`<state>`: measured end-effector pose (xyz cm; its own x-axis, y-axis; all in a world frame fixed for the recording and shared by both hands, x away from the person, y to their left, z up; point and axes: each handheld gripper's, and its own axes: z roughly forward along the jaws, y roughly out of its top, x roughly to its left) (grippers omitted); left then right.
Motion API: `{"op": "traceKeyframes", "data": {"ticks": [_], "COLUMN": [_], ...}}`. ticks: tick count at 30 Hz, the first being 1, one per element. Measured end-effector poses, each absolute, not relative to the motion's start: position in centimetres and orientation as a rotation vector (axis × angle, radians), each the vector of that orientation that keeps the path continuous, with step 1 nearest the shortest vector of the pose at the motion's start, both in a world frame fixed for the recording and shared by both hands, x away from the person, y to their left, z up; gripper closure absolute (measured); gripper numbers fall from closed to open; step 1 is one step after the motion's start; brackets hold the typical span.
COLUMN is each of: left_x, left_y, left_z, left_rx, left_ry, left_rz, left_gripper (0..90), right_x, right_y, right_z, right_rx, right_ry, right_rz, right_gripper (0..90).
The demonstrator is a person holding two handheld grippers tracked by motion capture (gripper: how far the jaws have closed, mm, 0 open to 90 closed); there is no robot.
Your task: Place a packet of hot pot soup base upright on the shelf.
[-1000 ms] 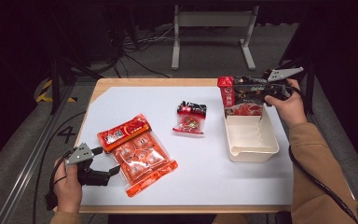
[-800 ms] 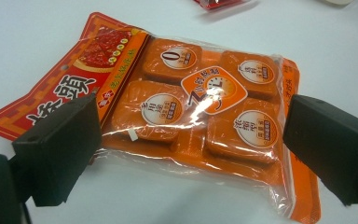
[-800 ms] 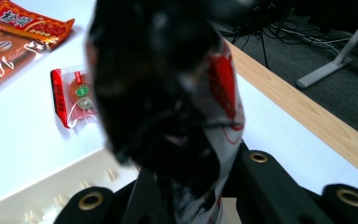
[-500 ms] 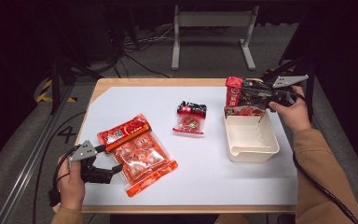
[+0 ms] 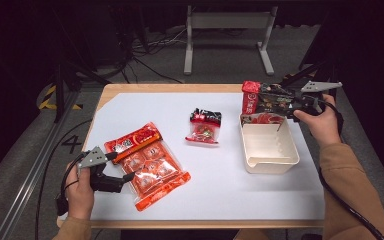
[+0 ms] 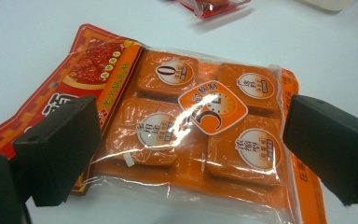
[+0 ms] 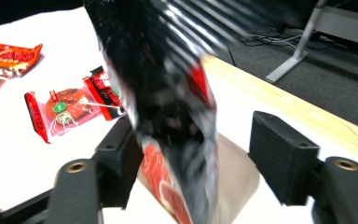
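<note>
Release under way at the tub (image 5: 269, 150): right hand-held gripper (image 5: 275, 100) has just opened its jaws, and the black-and-red packet (image 5: 258, 98) stands between them, no longer pinched. In the right gripper view the packet (image 7: 168, 107) is a motion-blurred streak leaning on the left jaw, well clear of the right one, so it looks to be dropping. A second ago it hung farther toward the table's middle; now its lower end is over the tub's far end, where a red pack already lies. Judgement: this packet is as good as delivered.

Left hand-held gripper (image 5: 121, 167), jaws apart, sits at the orange pack (image 6: 200, 126) on the tabletop (image 5: 230, 190), straddling it without contact. Small pouch (image 5: 204, 126) waits mid-table.
</note>
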<state>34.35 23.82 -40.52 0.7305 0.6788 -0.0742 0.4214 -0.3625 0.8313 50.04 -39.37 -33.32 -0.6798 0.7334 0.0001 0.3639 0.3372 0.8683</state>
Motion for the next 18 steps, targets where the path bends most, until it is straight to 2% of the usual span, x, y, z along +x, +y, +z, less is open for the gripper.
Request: {"op": "traceKeyframes", "data": {"ticks": [9,18], "left_x": [35.3,35.9], "left_y": [24.4,25.3], "left_z": [-40.1,-39.6], "left_rx": [1.998,1.973], "left_ry": [0.832,0.867], "left_rz": [0.361,0.37], "left_gripper": [4.5,4.3], "right_x": [46.3,41.9], "right_y": [-40.5,-38.6], "right_z": [-32.3,-30.8], "right_rx": [0.999,1.028], "right_ry": [2.128,2.092], "right_rz": [1.295,1.345], "right_gripper": [31.5,29.1]}}
